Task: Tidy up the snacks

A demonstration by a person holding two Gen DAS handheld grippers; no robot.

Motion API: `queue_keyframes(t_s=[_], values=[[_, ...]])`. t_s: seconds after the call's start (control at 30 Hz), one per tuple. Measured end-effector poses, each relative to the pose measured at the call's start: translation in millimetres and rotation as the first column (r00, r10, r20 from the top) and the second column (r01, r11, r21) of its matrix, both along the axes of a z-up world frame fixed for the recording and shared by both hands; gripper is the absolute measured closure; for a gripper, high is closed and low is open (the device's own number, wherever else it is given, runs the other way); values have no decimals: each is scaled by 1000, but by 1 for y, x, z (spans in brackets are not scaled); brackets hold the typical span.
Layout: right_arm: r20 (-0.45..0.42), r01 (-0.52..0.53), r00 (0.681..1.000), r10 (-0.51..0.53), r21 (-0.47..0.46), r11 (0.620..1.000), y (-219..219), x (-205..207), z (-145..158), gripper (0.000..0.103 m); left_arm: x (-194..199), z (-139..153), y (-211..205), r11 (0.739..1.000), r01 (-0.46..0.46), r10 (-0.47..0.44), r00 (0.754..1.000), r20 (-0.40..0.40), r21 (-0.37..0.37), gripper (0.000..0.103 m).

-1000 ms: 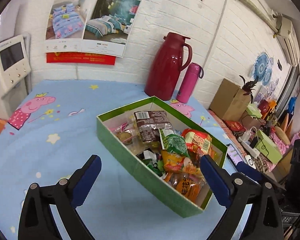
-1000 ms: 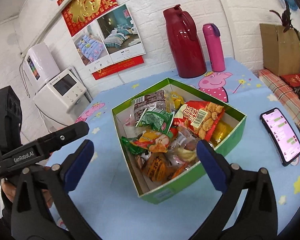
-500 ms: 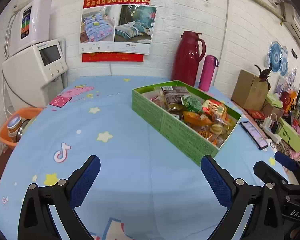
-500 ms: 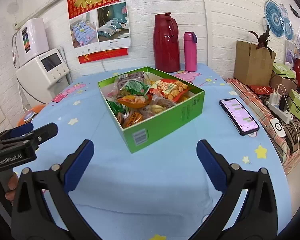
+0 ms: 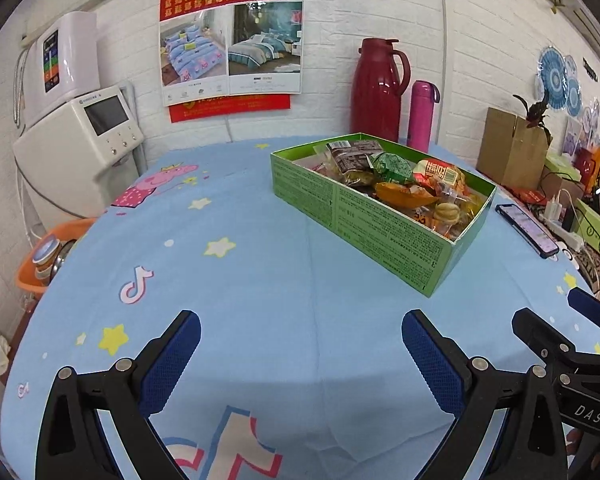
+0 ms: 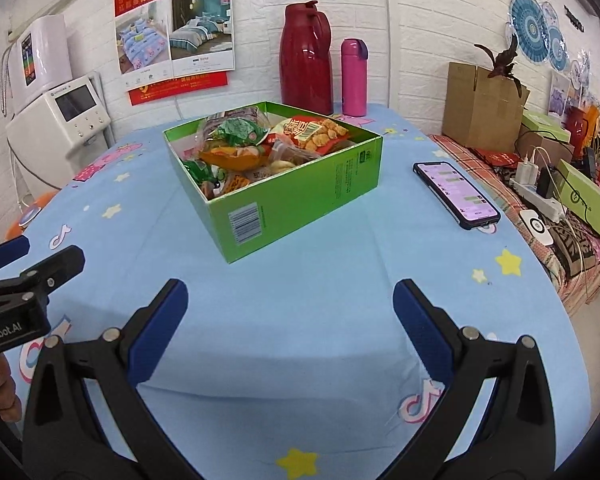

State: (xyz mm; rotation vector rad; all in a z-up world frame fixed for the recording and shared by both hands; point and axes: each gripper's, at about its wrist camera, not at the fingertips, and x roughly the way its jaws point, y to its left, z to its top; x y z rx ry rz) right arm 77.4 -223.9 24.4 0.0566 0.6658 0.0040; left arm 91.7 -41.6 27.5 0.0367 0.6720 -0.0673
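Observation:
A green cardboard box full of mixed snack packets stands on the blue cartoon tablecloth. My left gripper is open and holds nothing, hovering over bare cloth well short of the box. The right gripper is open too, also empty, in front of the box's barcode corner. In the left wrist view the right gripper's body shows at the right edge, and the left gripper's body shows at the left edge of the right wrist view.
A red thermos jug and a pink flask stand behind the box by the brick wall. A phone lies right of the box. A white appliance is at the left, a cardboard box and clutter at the right.
Both grippers have pulled back and away from the box, which now sits farther off and smaller in both views. Both stayed open and empty.

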Motion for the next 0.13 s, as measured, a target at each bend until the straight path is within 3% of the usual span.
queue_keyframes(t_s=[0.13], values=[[10, 2, 1000, -2, 10, 1000, 0, 0, 2, 1, -1, -1, 2, 1000, -4, 4, 1000, -6, -8, 1]])
